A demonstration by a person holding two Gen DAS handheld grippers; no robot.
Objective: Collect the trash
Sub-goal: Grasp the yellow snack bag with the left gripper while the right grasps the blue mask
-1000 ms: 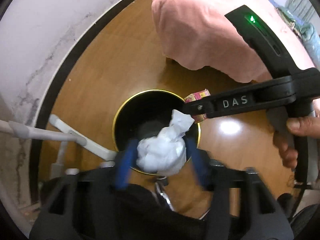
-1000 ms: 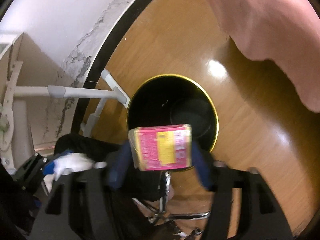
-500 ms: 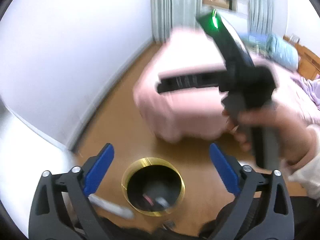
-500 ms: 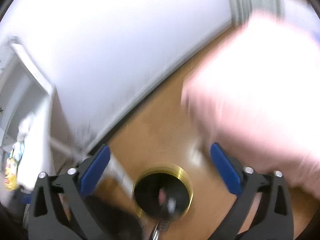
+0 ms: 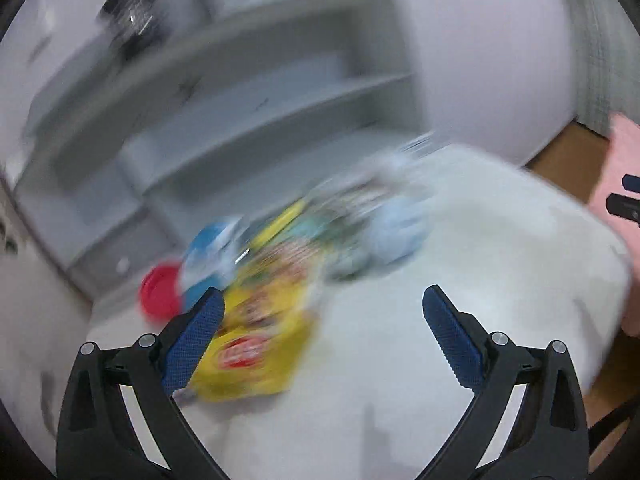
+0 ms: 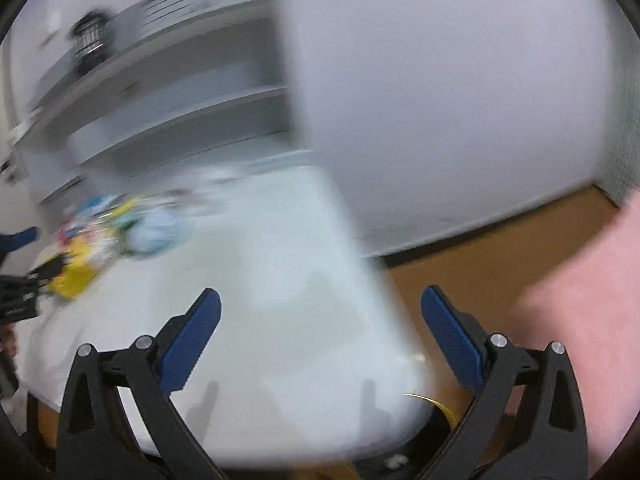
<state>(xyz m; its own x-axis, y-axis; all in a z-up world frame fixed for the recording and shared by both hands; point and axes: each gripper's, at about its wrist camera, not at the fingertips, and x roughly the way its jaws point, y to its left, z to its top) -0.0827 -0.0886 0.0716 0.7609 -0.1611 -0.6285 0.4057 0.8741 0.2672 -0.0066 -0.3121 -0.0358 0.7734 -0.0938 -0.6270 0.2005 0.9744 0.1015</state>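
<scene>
1. White table [image 5: 460,280] stands before grey shelves [image 5: 240,120].
2. Trash pile [image 5: 288,248] lies toward its far left corner.
3. I see my left gripper [image 5: 323,322] and right gripper [image 6: 320,322] both spread wide, empty.

left gripper [image 5: 323,307] | black frame | blue ribbed pads | silver screws || right gripper [image 6: 320,308] | same build
</scene>
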